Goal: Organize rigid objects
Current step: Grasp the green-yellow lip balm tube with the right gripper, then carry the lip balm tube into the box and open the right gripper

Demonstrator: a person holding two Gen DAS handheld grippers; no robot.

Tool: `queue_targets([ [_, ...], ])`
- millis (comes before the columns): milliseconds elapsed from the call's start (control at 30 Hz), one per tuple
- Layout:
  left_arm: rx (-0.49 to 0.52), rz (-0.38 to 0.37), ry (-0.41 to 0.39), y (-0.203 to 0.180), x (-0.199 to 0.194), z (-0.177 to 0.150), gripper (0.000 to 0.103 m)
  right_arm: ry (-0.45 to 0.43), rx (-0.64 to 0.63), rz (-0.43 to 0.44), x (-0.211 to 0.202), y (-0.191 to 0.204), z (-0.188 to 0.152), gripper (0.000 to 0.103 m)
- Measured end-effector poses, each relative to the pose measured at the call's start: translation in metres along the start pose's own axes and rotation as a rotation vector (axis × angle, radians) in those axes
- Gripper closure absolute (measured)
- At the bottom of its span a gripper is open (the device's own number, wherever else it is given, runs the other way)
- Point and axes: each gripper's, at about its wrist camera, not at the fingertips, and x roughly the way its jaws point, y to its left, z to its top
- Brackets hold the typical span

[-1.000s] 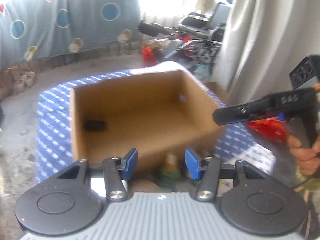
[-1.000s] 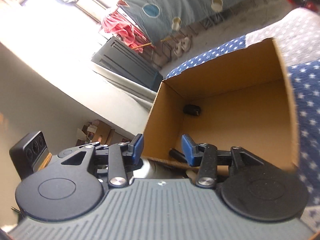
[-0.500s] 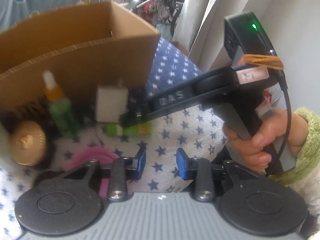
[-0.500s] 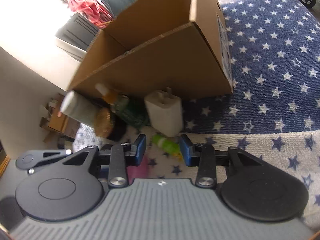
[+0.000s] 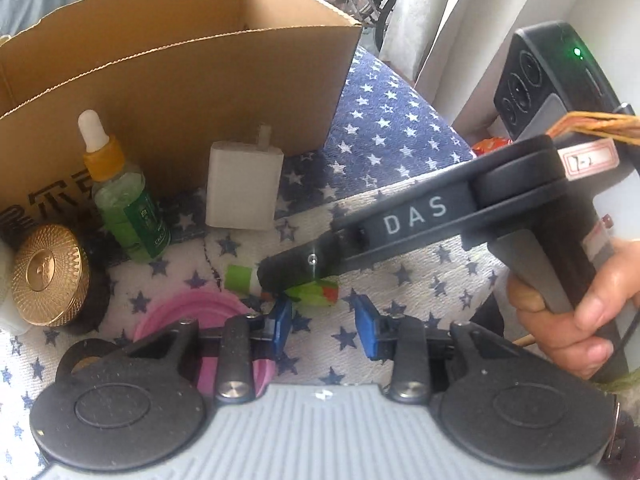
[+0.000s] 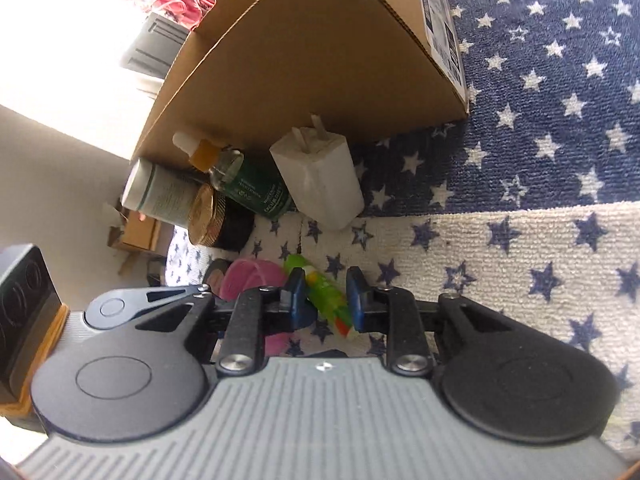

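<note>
A small green tube [image 6: 326, 294] lies on the star-patterned cloth [image 6: 520, 240]. My right gripper [image 6: 323, 298] is open with its blue pads on either side of the tube, not closed on it. In the left wrist view the right gripper's body covers the middle of the tube [image 5: 314, 294]. My left gripper [image 5: 323, 326] is open and empty just in front of the tube. The cardboard box [image 5: 180, 76] stands behind. A white charger [image 5: 242, 188], a green dropper bottle [image 5: 124, 200] and a gold-lidded jar [image 5: 48, 276] stand by its front wall.
A pink round object [image 5: 196, 316] lies at the left gripper's left finger. A white cylindrical bottle [image 6: 160, 194] lies by the box's corner. A hand [image 5: 580, 312] holds the right gripper's handle at the right. A curtain [image 5: 432, 20] hangs behind.
Both grippers came down from above the box to the items in front of it. The right gripper has moved over the green tube, its fingers now around it.
</note>
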Motion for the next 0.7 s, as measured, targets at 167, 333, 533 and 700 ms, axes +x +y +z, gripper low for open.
queue_targets([
  [167, -0.015, -0.004, 0.006, -0.001, 0.005, 0.0, 0.064, 0.022, -0.025, -0.014, -0.002, 0.009, 0.0, 0.082],
  [333, -0.037, 0.006, 0.006, 0.0, 0.009, 0.001, 0.067, 0.009, 0.025, 0.029, 0.004, 0.0, -0.002, 0.088],
  [533, -0.023, 0.012, -0.025, -0.001, -0.005, -0.003, 0.076, -0.023, 0.067, 0.068, -0.001, 0.004, -0.01, 0.089],
  [700, 0.02, -0.005, -0.094, -0.006, -0.037, -0.003, 0.076, -0.073, 0.031, 0.055, -0.021, 0.028, -0.015, 0.089],
])
